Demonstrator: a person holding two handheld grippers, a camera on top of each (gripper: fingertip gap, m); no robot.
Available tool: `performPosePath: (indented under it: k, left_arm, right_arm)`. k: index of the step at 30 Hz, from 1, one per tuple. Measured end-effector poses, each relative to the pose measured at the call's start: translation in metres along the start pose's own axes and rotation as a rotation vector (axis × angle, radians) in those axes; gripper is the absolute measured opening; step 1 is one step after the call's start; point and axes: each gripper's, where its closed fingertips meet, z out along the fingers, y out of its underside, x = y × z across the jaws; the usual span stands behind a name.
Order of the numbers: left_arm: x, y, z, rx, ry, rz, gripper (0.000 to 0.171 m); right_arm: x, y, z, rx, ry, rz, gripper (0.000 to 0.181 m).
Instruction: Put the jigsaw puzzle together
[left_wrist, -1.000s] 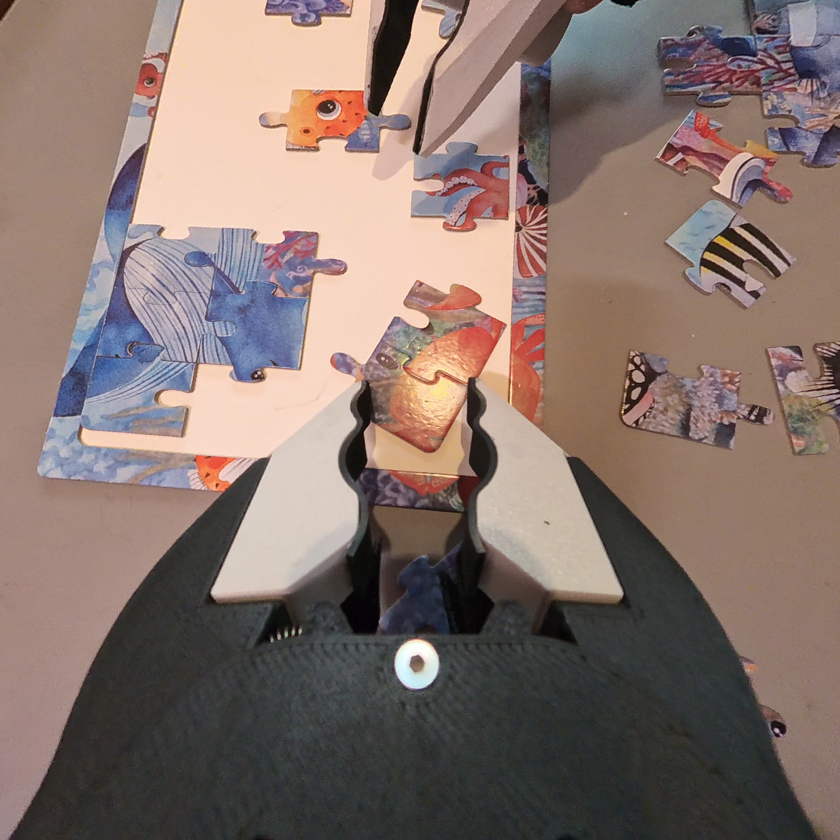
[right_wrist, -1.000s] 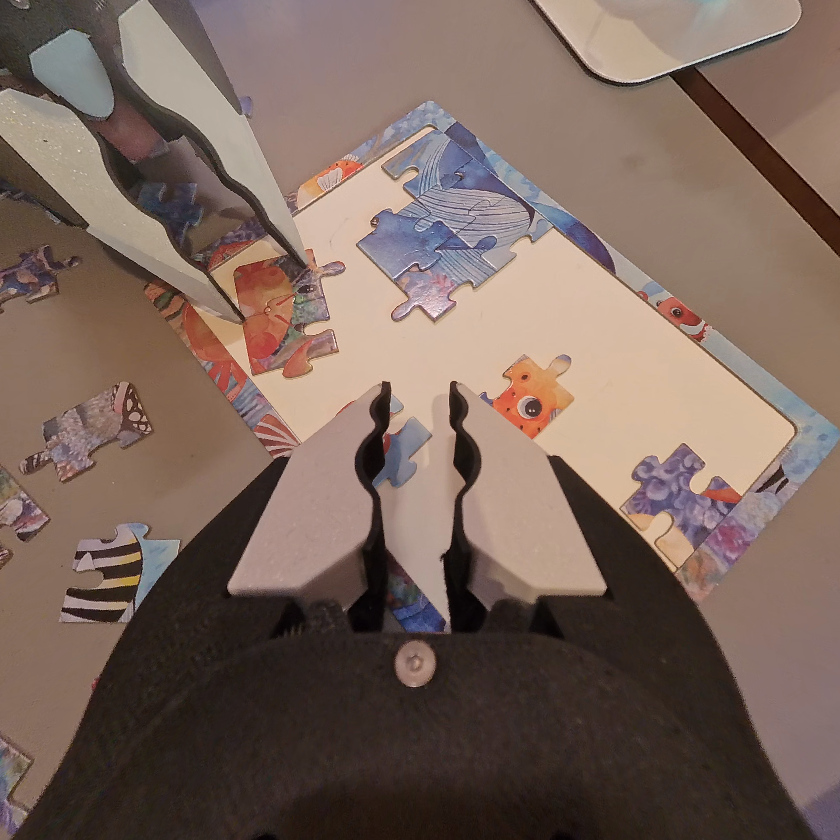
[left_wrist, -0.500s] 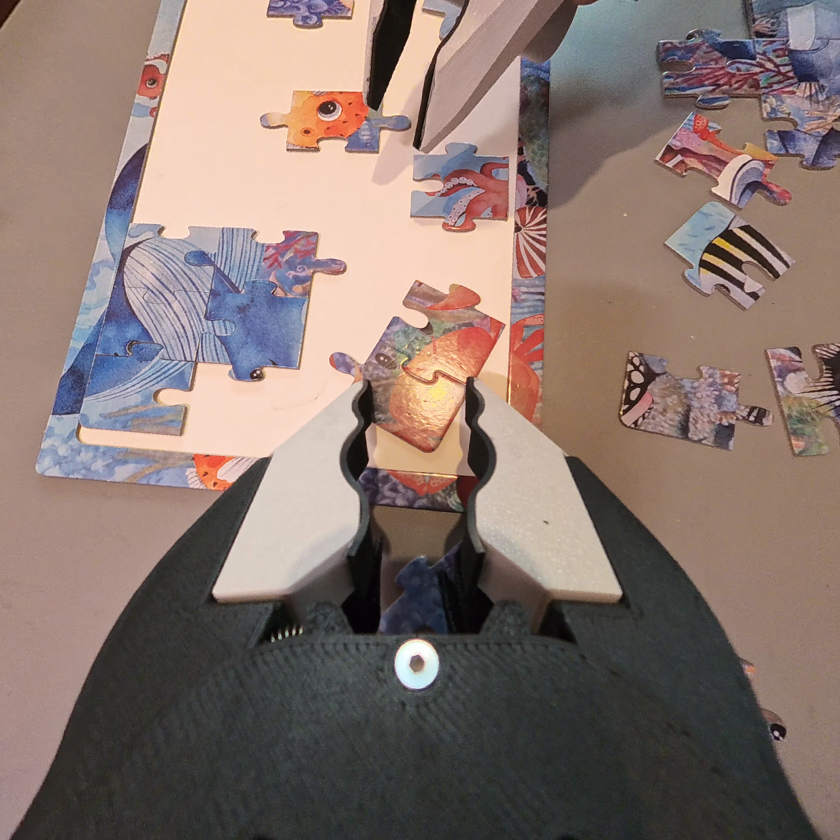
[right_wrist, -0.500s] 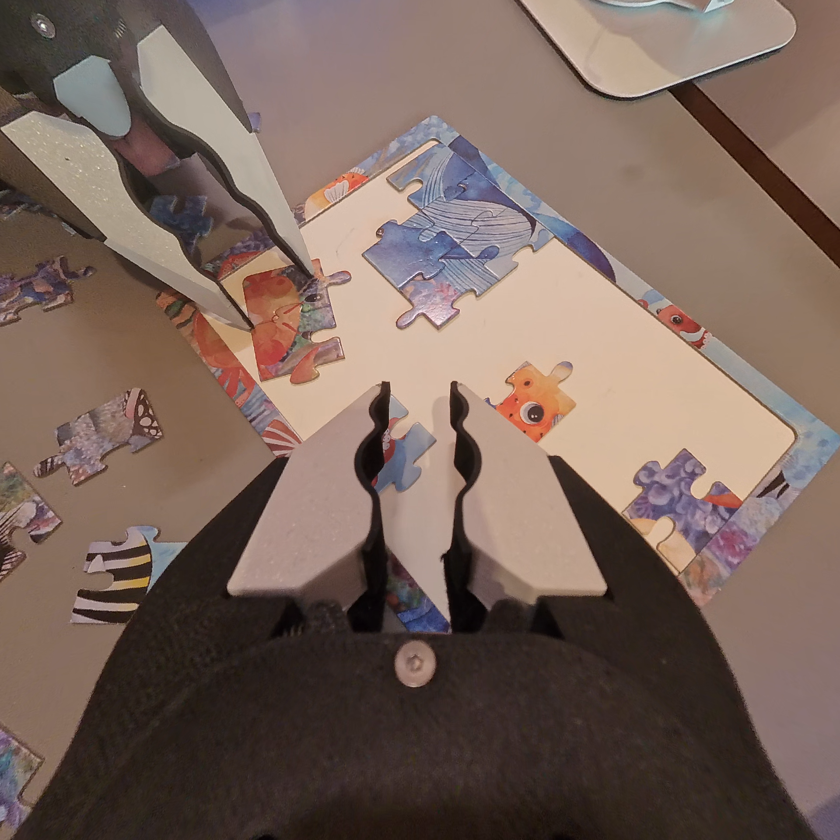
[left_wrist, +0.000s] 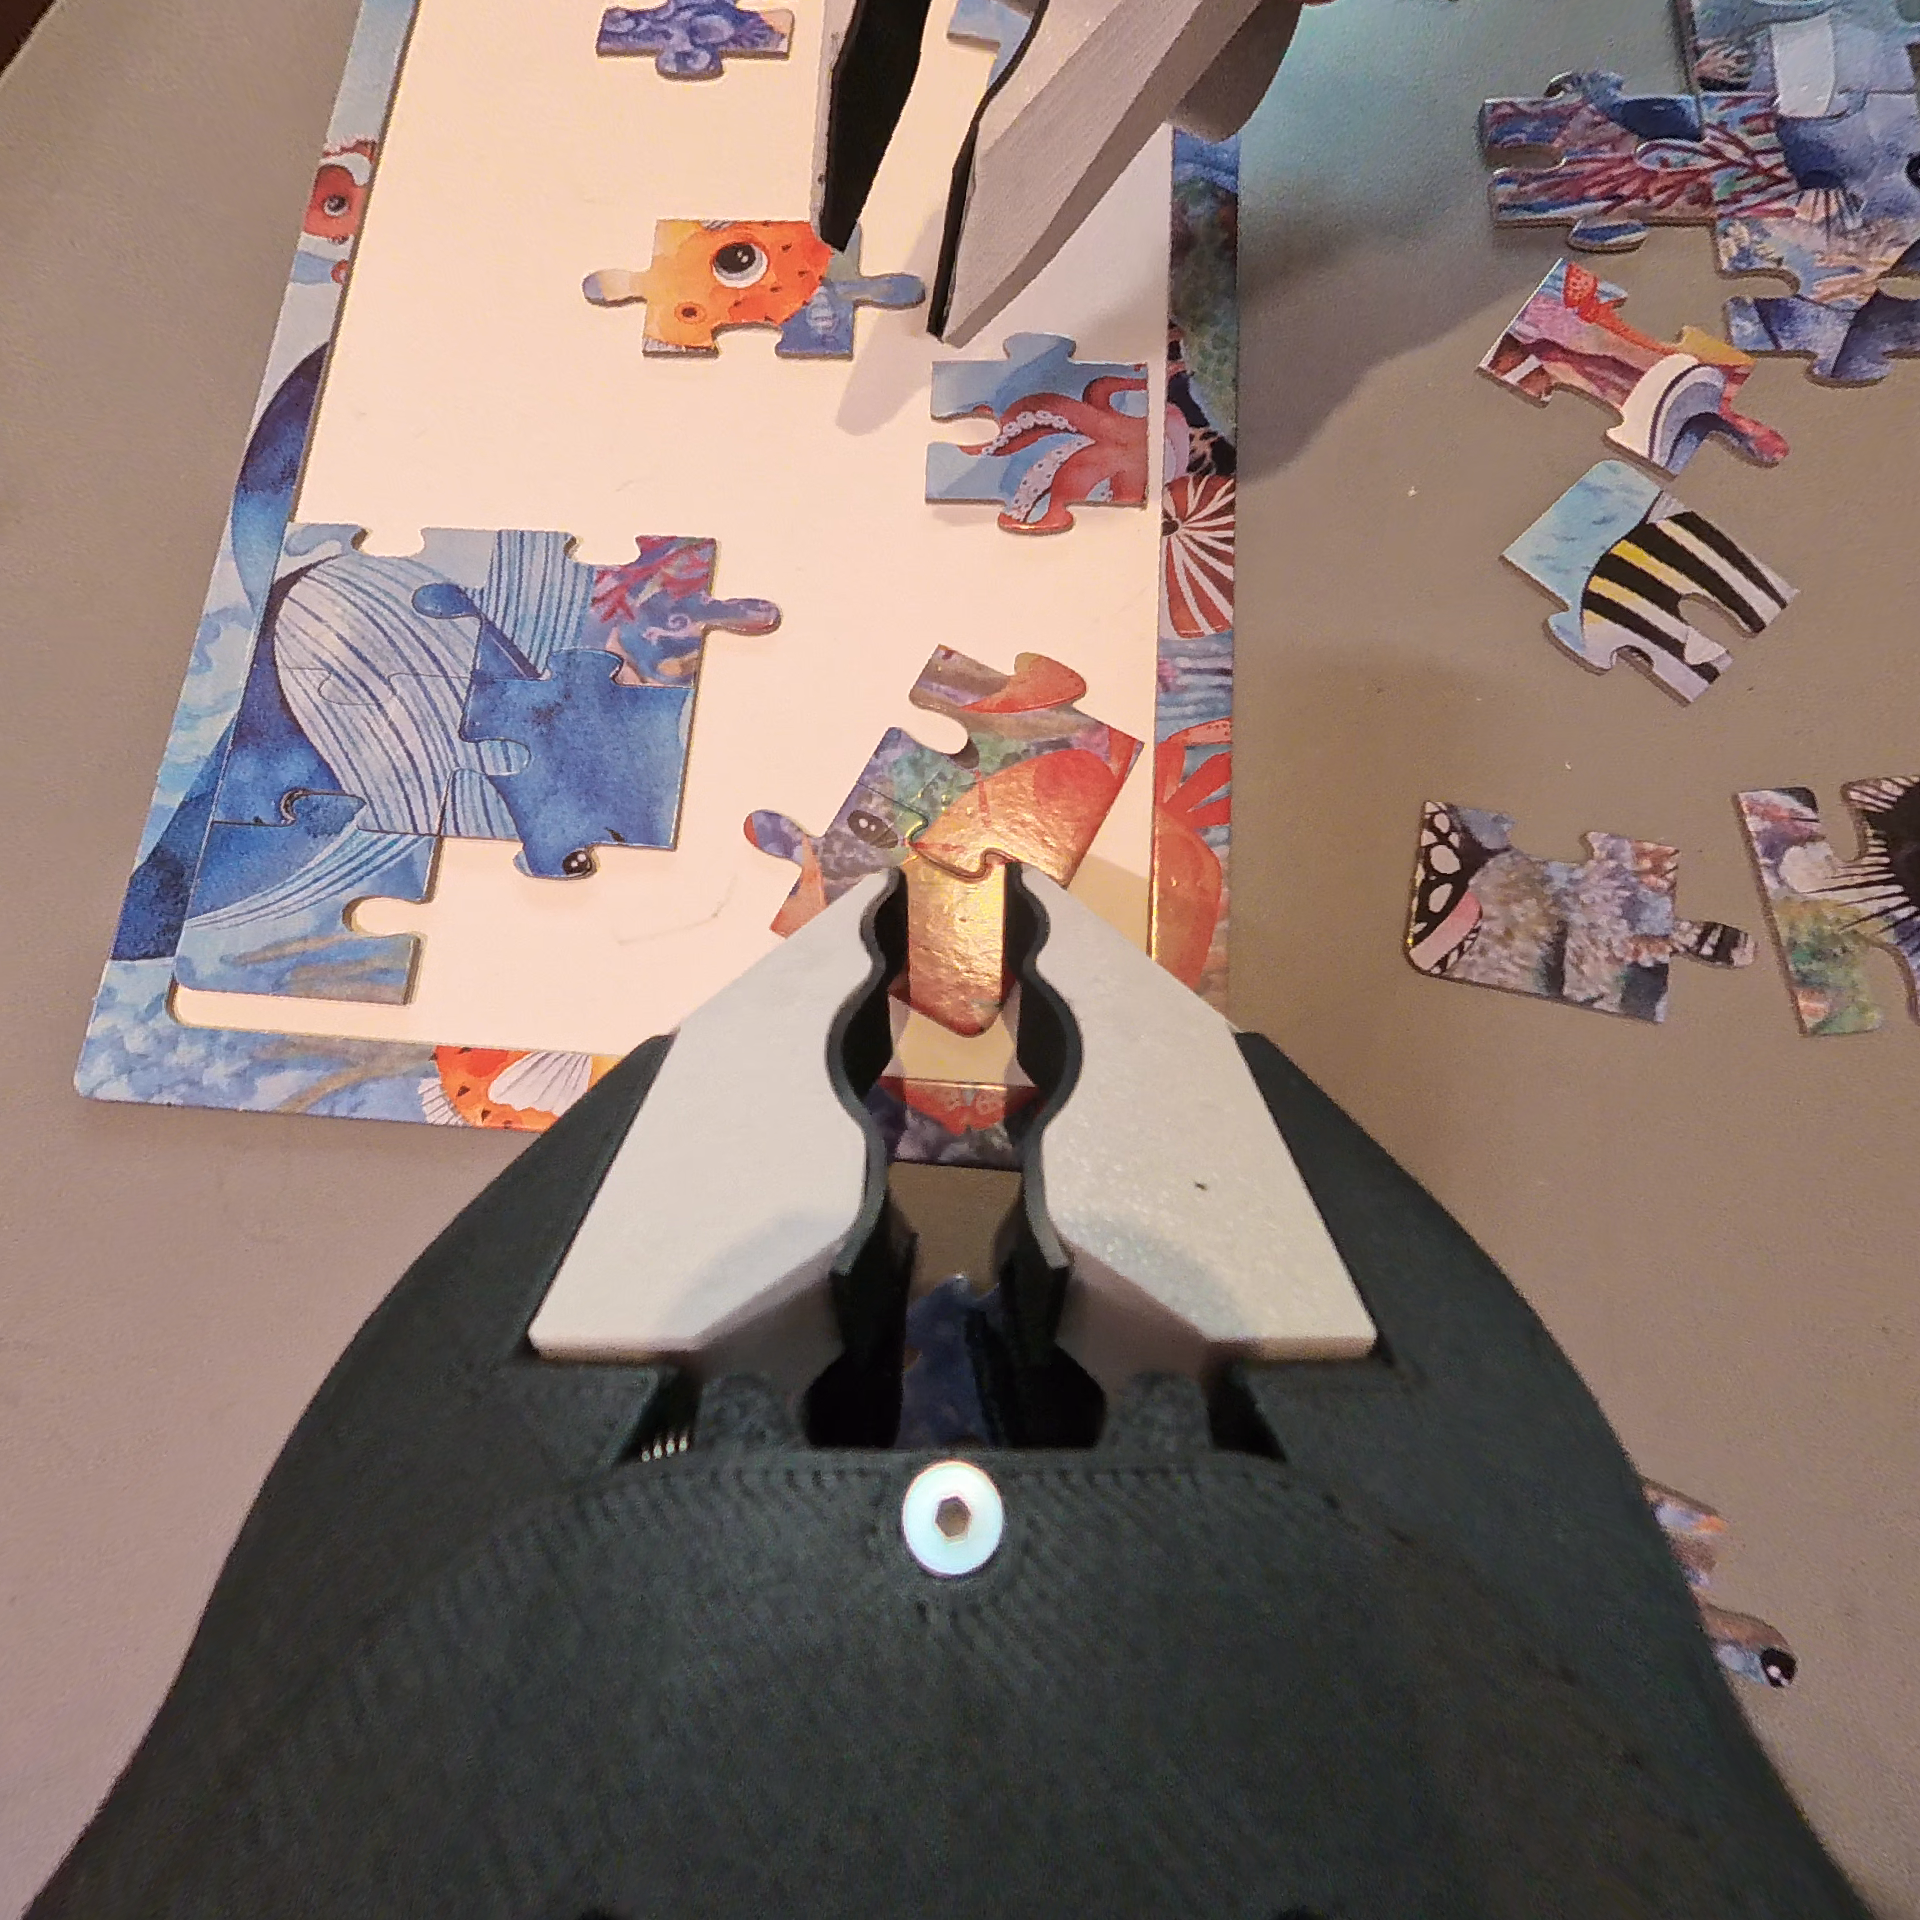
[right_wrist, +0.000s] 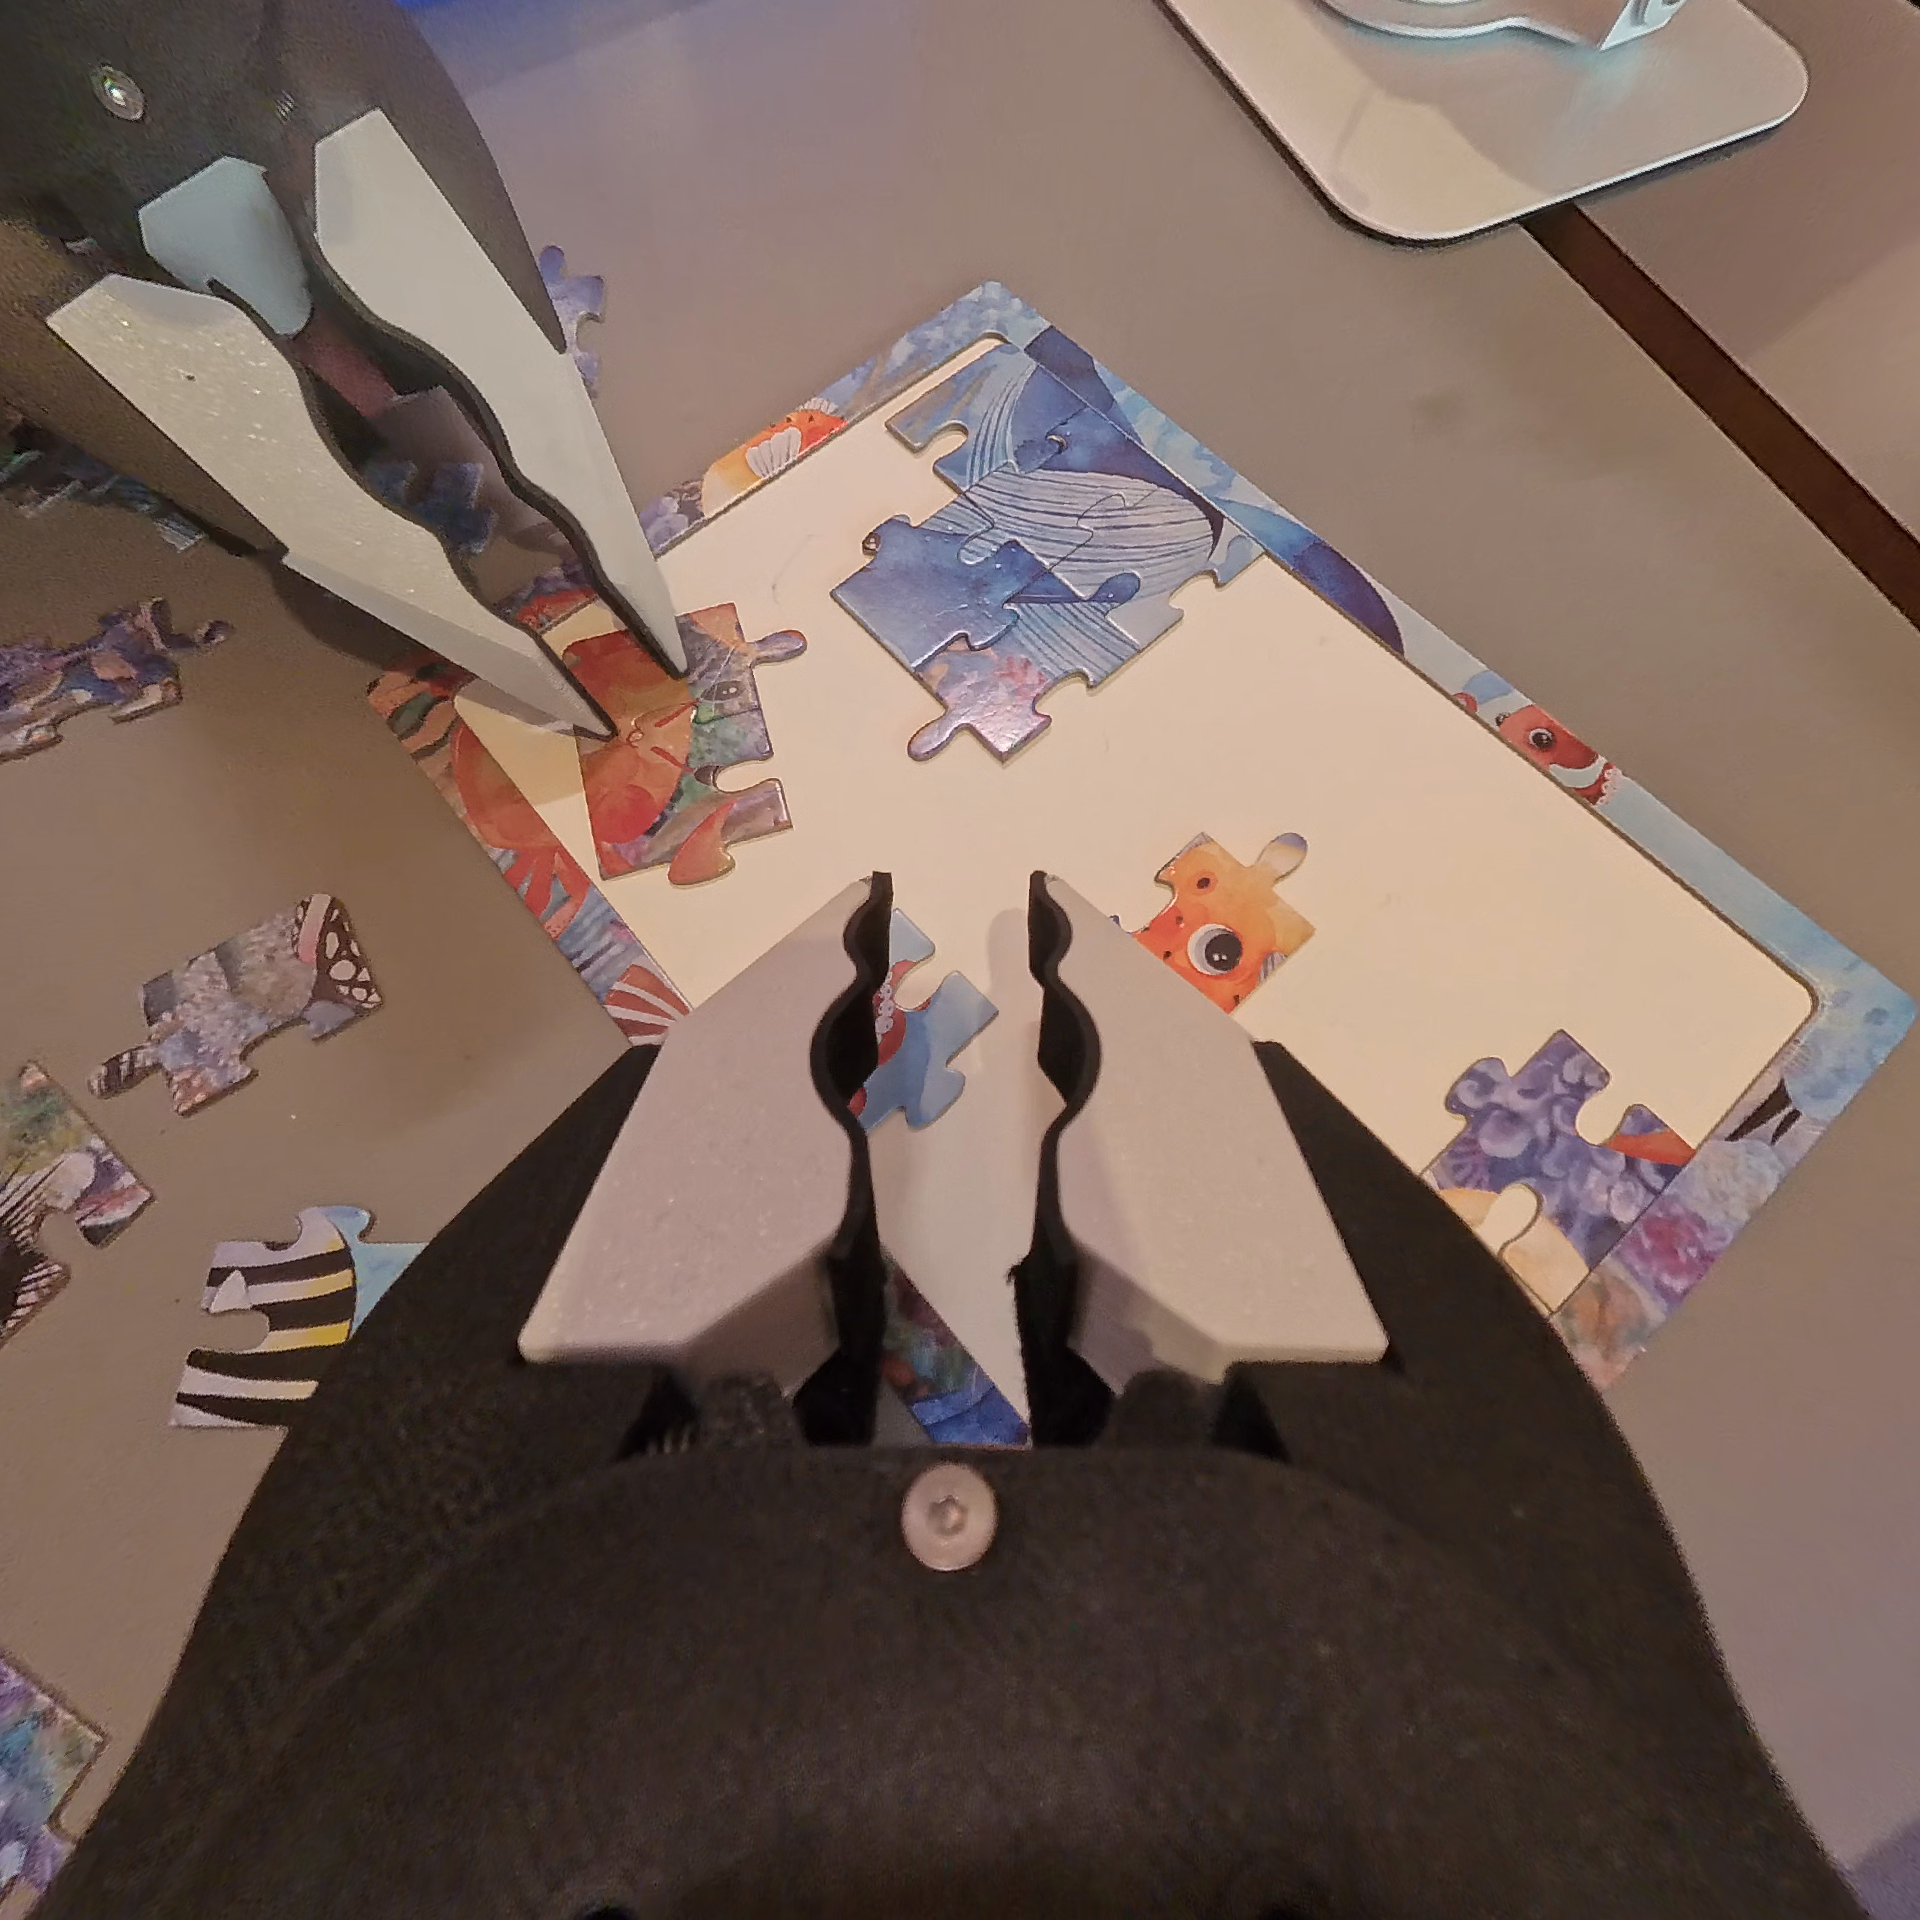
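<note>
Puzzle tray (left_wrist: 665, 436) (right_wrist: 1455, 831): it lay flat on the gray table (left_wrist: 1403, 1195), with a white middle and a blue sea border.
Left gripper (left_wrist: 953, 883) (right_wrist: 644, 698): its fingers were a little apart, with the tips down on the crab pieces near one corner of the tray. It was not pinching anything.
Crab pieces (left_wrist: 997, 790) (right_wrist: 675, 769): two orange and red pieces were joined and sat crooked inside the tray, by that same corner.
Right gripper (right_wrist: 957, 883) (left_wrist: 888, 281): its fingers were spread and held nothing. It hung over the middle of the tray, between the orange fish piece and the octopus piece.
Orange fish piece (left_wrist: 727, 286) (right_wrist: 1226, 935): it lay alone in the middle of the tray.
Octopus piece (left_wrist: 1049, 431) (right_wrist: 914, 1023): it lay at the tray's long edge, just beside the border.
Whale pieces (left_wrist: 447, 717) (right_wrist: 1029, 582): a few blue pieces were joined along the other long edge of the tray.
Purple piece (left_wrist: 696, 31) (right_wrist: 1538, 1132): it lay at the far end of the tray from the crab.
Striped fish piece (left_wrist: 1652, 582) (right_wrist: 281, 1320): it lay on the table outside the tray, with other loose pieces near it.
</note>
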Motion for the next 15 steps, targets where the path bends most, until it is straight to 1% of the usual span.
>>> performPosePath:
  k: [3, 7, 12, 15]
  left_arm:
    - [0.0001, -0.0001, 0.0003, 0.001, -0.002, 0.008, 0.009]
    - [0.0006, 0.0001, 0.0002, 0.002, 0.005, 0.008, 0.005]
    - [0.0016, 0.0003, -0.0001, 0.001, 0.012, 0.006, 0.005]
    - [0.0031, 0.0004, -0.0004, -0.002, 0.017, 0.008, 0.008]
  right_arm:
    - [0.0005, 0.0000, -0.0005, 0.002, 0.001, 0.002, 0.025]
    - [0.0006, 0.0010, 0.0005, 0.000, -0.004, 0.007, 0.025]
    - [-0.0005, 0.0006, 0.0009, 0.000, -0.006, 0.004, 0.025]
    - [0.0005, -0.0012, -0.0009, 0.010, -0.002, 0.007, 0.025]
